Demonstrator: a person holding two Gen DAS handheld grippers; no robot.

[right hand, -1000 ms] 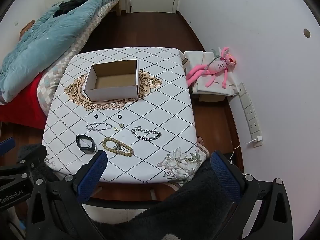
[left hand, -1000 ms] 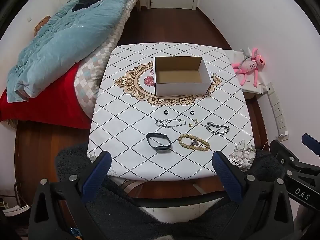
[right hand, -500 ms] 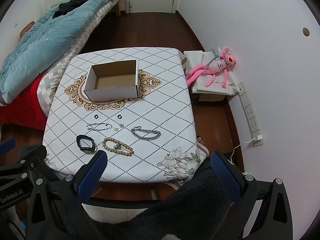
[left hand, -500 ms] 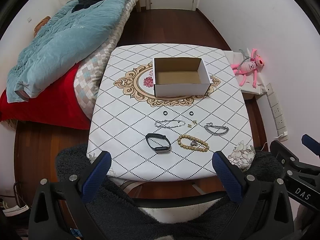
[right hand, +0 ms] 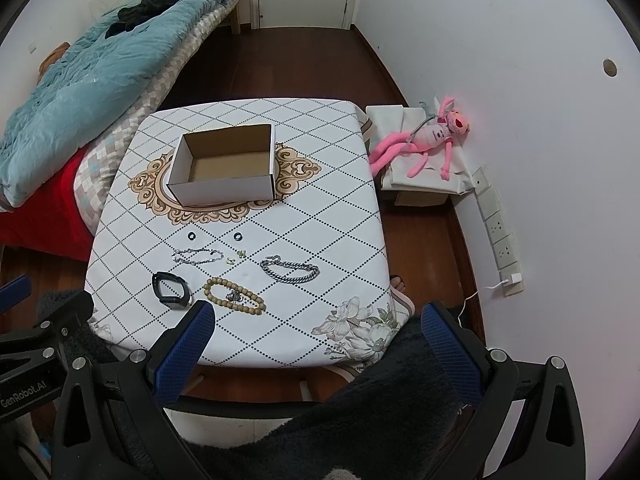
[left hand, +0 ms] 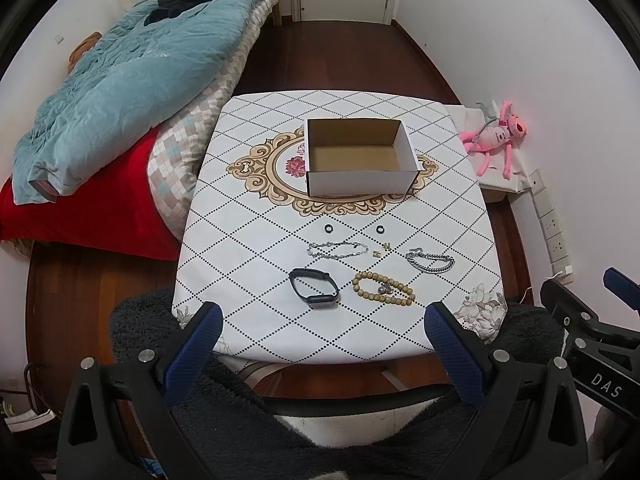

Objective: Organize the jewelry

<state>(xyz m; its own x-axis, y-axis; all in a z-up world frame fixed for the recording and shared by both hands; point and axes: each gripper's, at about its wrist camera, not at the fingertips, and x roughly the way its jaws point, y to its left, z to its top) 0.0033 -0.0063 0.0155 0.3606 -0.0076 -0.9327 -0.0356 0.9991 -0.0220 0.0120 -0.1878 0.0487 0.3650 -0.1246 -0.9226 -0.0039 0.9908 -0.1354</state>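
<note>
Both grippers wide open and holding nothing, above the near table edge; jewelry laid out on the cloth.

Left gripper (left hand: pixel 322 320) and right gripper (right hand: pixel 320 322): blue-padded fingers spread, well short of the pieces. On the white diamond-patterned tablecloth (left hand: pixel 248 264), an open white cardboard box (left hand: pixel 360 156) sits at the centre medallion. Nearer: two small black rings (left hand: pixel 329 228), thin silver chain bracelet (left hand: pixel 338 250), heavy silver link bracelet (right hand: pixel 290 270), black smart band (left hand: pixel 314 290), tan wooden bead bracelet (left hand: pixel 382 290), all apart.
</note>
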